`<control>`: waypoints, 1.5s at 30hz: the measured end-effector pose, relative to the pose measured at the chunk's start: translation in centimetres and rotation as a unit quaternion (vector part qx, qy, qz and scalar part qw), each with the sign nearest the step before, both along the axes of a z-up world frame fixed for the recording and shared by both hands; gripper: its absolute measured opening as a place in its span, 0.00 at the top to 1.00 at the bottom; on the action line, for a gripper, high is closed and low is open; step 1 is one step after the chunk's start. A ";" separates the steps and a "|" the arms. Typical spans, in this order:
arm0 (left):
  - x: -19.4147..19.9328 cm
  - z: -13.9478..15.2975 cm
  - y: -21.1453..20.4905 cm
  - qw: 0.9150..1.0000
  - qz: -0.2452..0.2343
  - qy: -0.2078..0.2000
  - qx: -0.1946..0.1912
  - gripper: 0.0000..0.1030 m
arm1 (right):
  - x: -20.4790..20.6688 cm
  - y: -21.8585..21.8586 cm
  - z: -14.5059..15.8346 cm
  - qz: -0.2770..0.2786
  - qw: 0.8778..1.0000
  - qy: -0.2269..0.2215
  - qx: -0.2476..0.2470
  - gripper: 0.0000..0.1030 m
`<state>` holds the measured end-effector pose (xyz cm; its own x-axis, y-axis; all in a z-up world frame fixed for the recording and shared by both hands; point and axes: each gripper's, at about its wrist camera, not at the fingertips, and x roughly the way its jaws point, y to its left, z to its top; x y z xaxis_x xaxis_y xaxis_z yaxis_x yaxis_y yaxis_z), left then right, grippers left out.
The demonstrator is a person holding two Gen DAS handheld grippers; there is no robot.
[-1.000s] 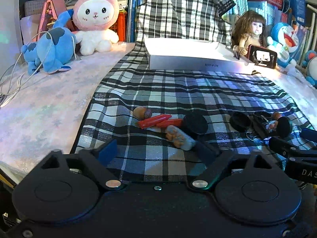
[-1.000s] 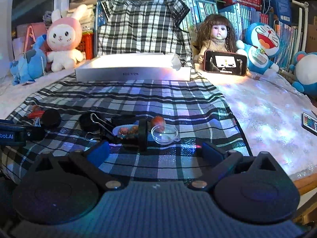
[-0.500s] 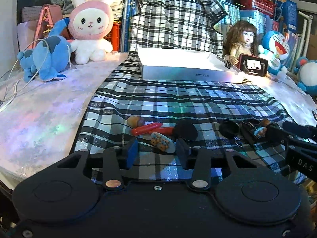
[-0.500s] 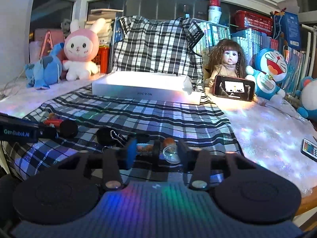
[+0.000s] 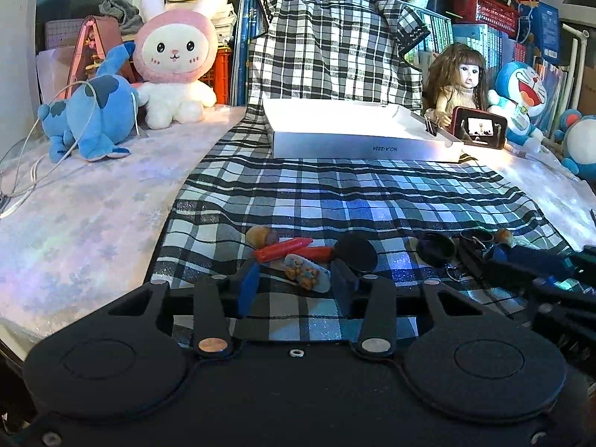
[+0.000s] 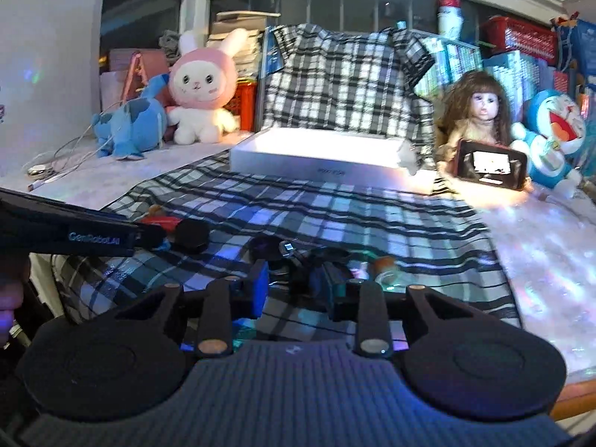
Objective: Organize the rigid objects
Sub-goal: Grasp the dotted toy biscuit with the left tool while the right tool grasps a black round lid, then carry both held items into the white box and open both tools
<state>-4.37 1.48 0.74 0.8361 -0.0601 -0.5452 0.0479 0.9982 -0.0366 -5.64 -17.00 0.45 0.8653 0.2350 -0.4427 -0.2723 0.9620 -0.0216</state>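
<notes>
Now two claws sit low over small toys on a checked cloth

Going left to right on the cloth near the left claw: one brown nut-like toy, two red sticks, one little oval charm with bears, then one black round lid. The left claw is partly spread, with the bear charm lying between its two tips, not squeezed. Farther right lie two more black round things and one metal clip. The right claw is partly spread too, down among dark bits that are too blurry to name, so I cannot tell if it pinches anything. At the back sit one white box, two plush toys on the left, and one doll with one phone
</notes>
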 end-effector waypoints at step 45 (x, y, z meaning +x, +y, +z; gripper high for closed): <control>0.7 0.7 -1.0 0.999 -0.024 -0.029 0.013 0.69 | 2.5 -1.8 0.3 -0.037 0.999 0.023 0.003 0.63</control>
<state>-3.70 0.44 1.40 0.8628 -0.0883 -0.4978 0.0980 0.9952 -0.0068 -3.16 -18.82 0.74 0.8596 0.1744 -0.4804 -0.2013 0.9795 -0.0046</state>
